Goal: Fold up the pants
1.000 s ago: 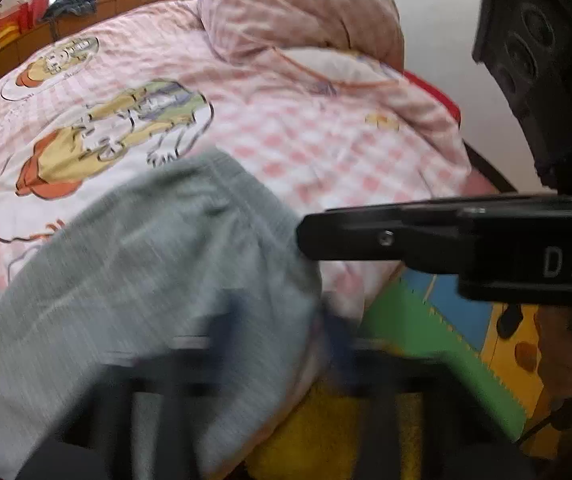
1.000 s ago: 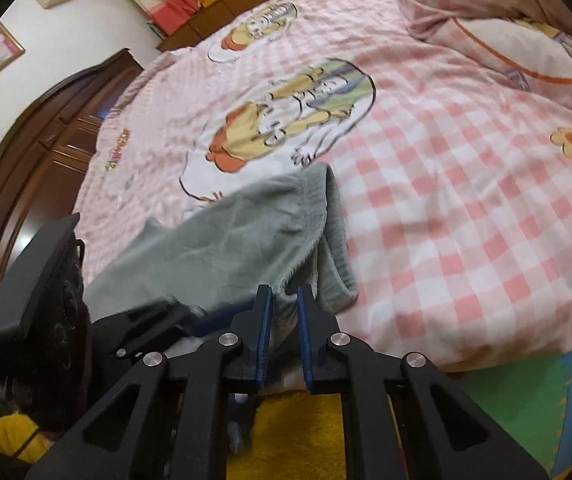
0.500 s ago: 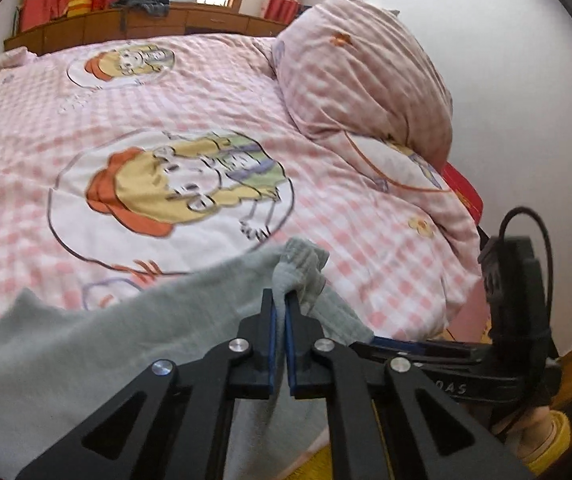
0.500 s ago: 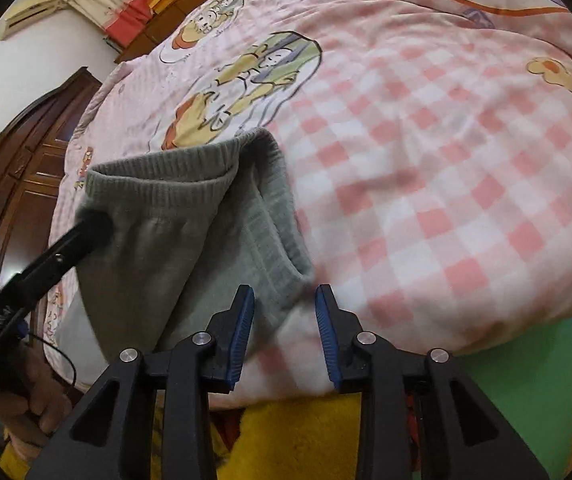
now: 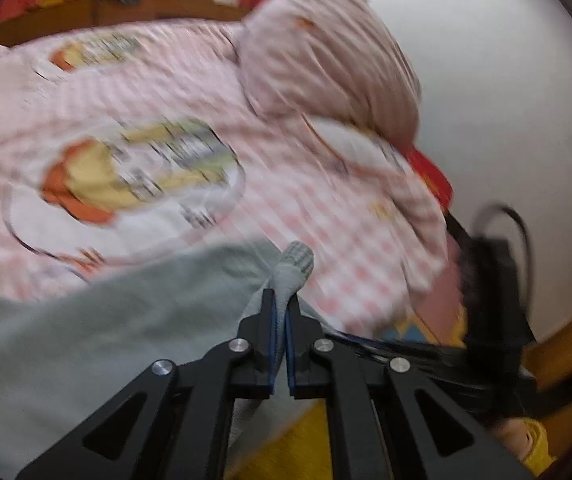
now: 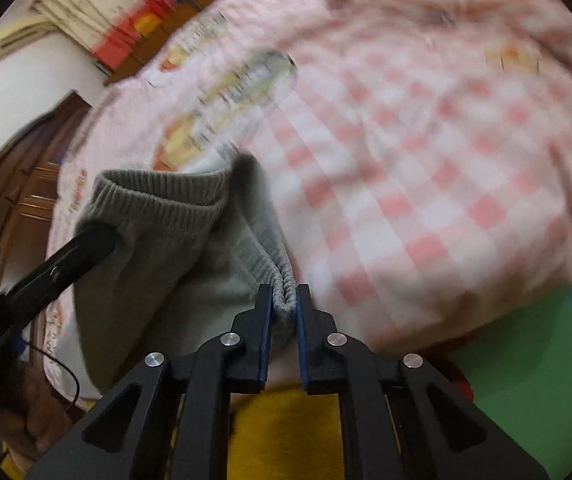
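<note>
Grey knit pants [image 5: 118,320] lie at the near edge of the pink checked bed [image 5: 326,216]. My left gripper [image 5: 280,304] is shut on a bunched ribbed corner of the waistband [image 5: 296,260], which sticks up past the fingertips. In the right wrist view the pants [image 6: 158,264] hang raised, their ribbed band [image 6: 166,196] stretched across the top. My right gripper [image 6: 284,294] is shut on the other bunched edge of the waistband. The left gripper's black finger [image 6: 66,260] holds the far left corner there.
A large checked pillow [image 5: 326,68] sits at the back right by the white wall. A dark wooden wardrobe [image 6: 26,184] stands left. Green and blue floor mats [image 6: 526,352] and a yellow patch [image 6: 286,432] lie below the bed edge. Both views are motion-blurred.
My right gripper went from open beside the waistband to shut on it. The left gripper stayed shut on its corner, and both views swung, blurring.
</note>
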A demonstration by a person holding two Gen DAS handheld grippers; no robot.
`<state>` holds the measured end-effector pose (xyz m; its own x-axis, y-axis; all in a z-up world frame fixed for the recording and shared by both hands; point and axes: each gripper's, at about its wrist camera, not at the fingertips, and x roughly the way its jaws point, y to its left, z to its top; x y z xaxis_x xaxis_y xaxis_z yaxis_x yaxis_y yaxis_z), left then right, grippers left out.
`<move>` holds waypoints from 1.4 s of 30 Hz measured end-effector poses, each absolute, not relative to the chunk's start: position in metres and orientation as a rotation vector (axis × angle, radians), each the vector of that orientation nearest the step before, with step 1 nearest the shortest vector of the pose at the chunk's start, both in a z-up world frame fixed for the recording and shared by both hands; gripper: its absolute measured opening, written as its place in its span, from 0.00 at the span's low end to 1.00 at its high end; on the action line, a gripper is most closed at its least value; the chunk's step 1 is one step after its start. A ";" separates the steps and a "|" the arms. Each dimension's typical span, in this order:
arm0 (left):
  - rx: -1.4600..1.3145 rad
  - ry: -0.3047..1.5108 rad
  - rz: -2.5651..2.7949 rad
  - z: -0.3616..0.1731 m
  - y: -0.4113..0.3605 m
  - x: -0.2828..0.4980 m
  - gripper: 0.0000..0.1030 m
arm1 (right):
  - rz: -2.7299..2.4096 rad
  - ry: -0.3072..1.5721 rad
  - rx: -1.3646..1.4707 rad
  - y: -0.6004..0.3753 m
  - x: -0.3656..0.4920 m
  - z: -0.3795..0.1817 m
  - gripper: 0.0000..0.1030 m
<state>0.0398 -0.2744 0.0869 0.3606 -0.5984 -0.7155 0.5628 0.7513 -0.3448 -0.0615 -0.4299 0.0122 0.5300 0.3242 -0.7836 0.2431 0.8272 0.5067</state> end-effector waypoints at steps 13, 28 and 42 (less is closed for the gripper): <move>-0.066 0.946 -0.732 0.091 -0.238 0.014 0.54 | 0.030 0.943 0.502 -0.451 -0.069 0.063 0.31; -0.183 0.947 -0.151 0.054 -0.064 0.037 0.54 | 0.090 0.953 0.323 -0.404 0.034 0.033 0.13; -0.112 0.924 -0.253 0.053 -0.090 0.091 0.35 | 0.083 0.974 0.187 -0.376 0.010 0.081 0.28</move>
<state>0.0905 -0.0900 0.0530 0.5753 -0.2637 -0.7742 0.1677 0.9645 -0.2039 0.0097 -0.3758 0.0810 0.5606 0.1534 -0.8137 0.0141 0.9808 0.1945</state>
